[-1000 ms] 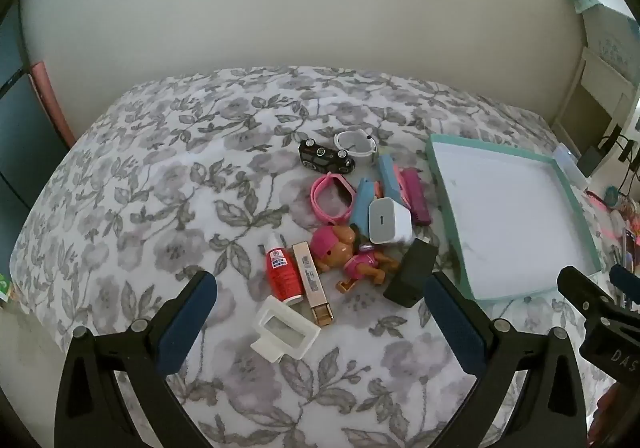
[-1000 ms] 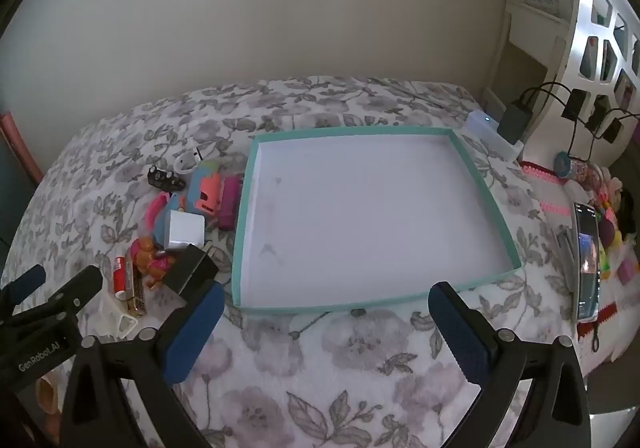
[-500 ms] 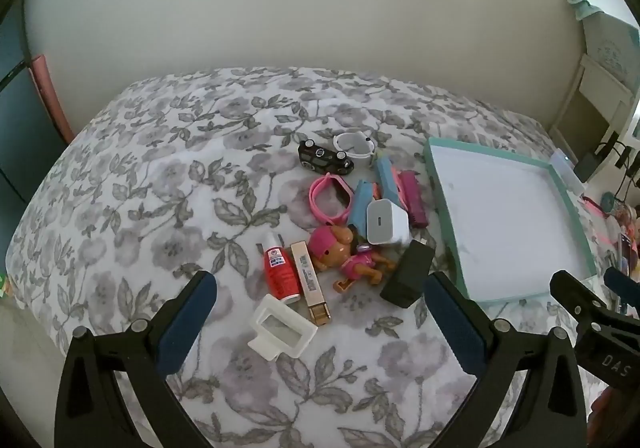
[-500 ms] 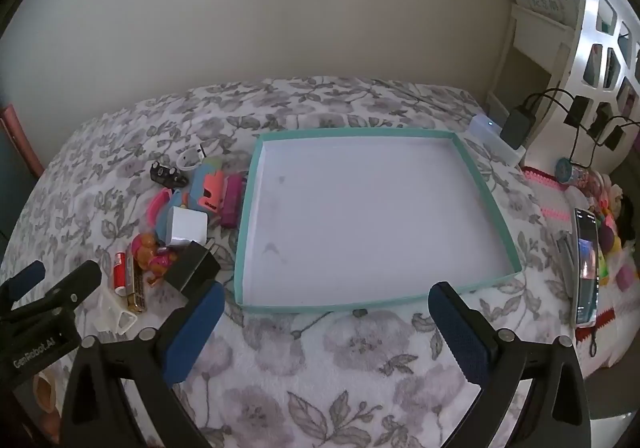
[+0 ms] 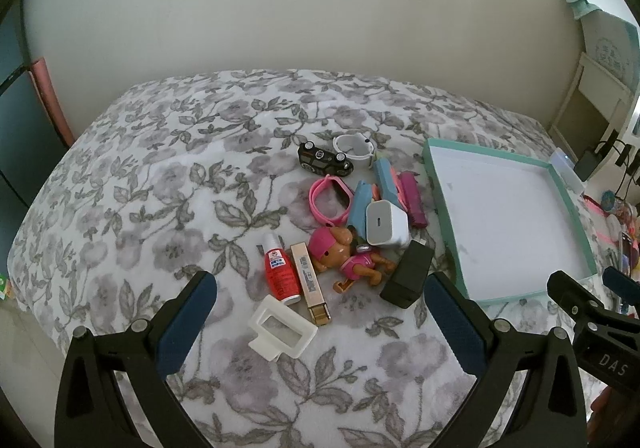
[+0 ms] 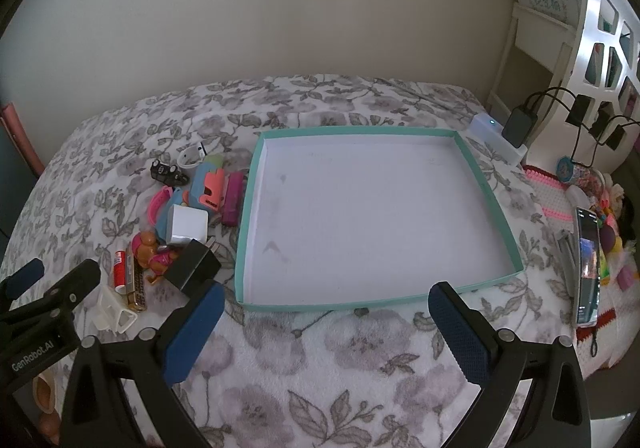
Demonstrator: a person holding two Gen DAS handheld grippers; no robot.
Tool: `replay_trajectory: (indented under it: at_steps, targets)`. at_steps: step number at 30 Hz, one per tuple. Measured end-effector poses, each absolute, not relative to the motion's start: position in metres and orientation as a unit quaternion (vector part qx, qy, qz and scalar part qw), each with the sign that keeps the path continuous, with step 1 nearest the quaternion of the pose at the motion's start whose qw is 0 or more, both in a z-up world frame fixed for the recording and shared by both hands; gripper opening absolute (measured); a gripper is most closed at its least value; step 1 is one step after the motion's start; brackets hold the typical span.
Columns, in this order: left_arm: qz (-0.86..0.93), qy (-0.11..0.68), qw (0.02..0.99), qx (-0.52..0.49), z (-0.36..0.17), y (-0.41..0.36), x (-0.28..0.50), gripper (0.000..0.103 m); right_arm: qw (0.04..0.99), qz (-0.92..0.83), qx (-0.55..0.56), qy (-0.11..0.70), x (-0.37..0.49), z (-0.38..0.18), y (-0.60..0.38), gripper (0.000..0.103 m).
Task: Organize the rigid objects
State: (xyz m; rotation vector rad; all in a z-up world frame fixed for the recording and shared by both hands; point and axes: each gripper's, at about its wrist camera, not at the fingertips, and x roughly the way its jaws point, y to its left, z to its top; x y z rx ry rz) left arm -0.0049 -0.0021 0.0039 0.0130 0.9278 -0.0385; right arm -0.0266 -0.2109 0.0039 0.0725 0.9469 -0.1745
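A pile of small objects lies on the floral bedspread: a white frame-shaped piece (image 5: pixel 282 332), a red bottle (image 5: pixel 279 269), a gold tube (image 5: pixel 310 288), a pink toy dog (image 5: pixel 344 256), a black charger (image 5: pixel 407 274), a white charger (image 5: pixel 387 223), a pink band (image 5: pixel 330 200), a black toy car (image 5: pixel 325 161) and a white band (image 5: pixel 354 145). A shallow teal-rimmed white tray (image 5: pixel 442 208) lies to their right; it also shows in the right wrist view (image 6: pixel 248 232). My left gripper (image 5: pixel 320 322) is open above the pile's near edge. My right gripper (image 6: pixel 322 332) is open before the tray's near rim.
A wall runs behind the bed. On the right stand a white shelf unit (image 6: pixel 592 48), plugged chargers with cables (image 6: pixel 520 126), a phone (image 6: pixel 587 268) and small toys. The bed's near edge drops off at the left (image 5: pixel 24 312).
Both grippers have drawn back and risen a little, so the pile and the tray look smaller and farther. Both stay open; no object has moved.
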Motion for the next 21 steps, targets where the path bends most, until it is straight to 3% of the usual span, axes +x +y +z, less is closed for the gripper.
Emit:
replay_trajectory:
  at_steps: [21]
  targets:
    - [-0.017, 0.447, 0.894, 0.013, 0.0023, -0.0019, -0.0071, 0.103, 0.885, -0.082, 0.035, 0.457, -0.0261, 0.0019, -0.2106, 0.103]
